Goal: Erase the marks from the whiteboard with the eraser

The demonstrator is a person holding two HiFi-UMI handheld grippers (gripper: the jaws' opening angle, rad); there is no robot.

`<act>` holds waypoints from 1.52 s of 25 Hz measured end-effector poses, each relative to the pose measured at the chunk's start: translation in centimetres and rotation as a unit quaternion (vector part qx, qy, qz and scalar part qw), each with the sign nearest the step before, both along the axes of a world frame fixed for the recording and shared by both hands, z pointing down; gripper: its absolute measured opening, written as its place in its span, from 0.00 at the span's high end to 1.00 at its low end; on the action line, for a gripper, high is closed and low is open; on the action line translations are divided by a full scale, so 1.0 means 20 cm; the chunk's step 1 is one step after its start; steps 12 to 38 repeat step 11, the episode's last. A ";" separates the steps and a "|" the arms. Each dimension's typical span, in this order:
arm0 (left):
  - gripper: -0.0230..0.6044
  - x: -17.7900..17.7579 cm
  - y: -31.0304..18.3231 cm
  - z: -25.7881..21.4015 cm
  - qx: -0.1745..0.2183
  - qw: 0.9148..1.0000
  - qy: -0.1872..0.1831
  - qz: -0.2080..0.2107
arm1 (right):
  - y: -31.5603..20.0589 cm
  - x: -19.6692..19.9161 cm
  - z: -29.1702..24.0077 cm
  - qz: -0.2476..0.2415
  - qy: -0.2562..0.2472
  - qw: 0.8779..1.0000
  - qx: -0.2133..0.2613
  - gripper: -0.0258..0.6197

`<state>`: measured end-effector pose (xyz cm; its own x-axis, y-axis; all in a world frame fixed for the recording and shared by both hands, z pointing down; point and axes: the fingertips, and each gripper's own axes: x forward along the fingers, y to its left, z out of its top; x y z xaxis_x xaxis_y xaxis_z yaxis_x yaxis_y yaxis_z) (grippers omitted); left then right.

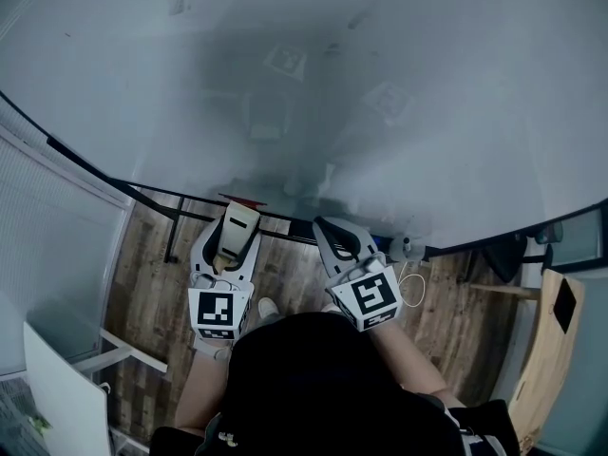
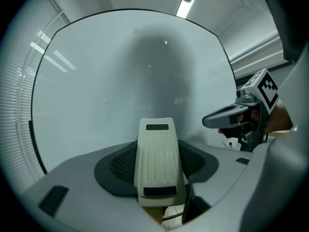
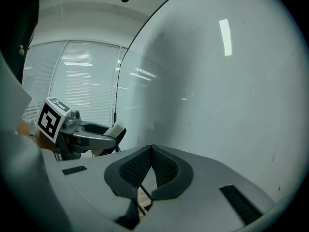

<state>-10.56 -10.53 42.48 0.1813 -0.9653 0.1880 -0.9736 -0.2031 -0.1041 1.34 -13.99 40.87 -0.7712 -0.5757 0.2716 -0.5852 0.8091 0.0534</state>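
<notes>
The whiteboard (image 1: 313, 84) fills the upper head view; I see only shadow and faint reflections on it, no distinct marks. My left gripper (image 1: 239, 220) is shut on a cream eraser (image 1: 237, 234), held just off the board's lower edge. In the left gripper view the eraser (image 2: 156, 156) sits between the dark pads (image 2: 120, 166), pointing at the board (image 2: 120, 76). My right gripper (image 1: 330, 228) hangs beside it, shut with nothing between its fingers. In the right gripper view its pads (image 3: 166, 170) meet at the tip, and the left gripper (image 3: 99, 138) with the eraser (image 3: 116, 129) shows at left.
The board's black frame and stand legs (image 1: 174, 226) run along its lower edge over a wooden floor (image 1: 142, 293). Window blinds (image 1: 47, 245) are at left, a white panel (image 1: 57, 388) at lower left, and a wooden piece (image 1: 556, 350) at right. A white cable (image 1: 413, 288) lies on the floor.
</notes>
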 end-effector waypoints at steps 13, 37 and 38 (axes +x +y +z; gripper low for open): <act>0.55 -0.03 0.07 0.02 0.000 1.000 0.005 0.000 | 0.08 0.00 0.03 0.012 0.004 1.000 -0.002 0.92; 0.55 -0.03 0.07 0.02 0.000 1.000 0.005 0.000 | 0.08 0.00 0.03 0.012 0.004 1.000 -0.002 0.92; 0.55 -0.03 0.07 0.02 0.000 1.000 0.005 0.000 | 0.08 0.00 0.03 0.012 0.004 1.000 -0.002 0.92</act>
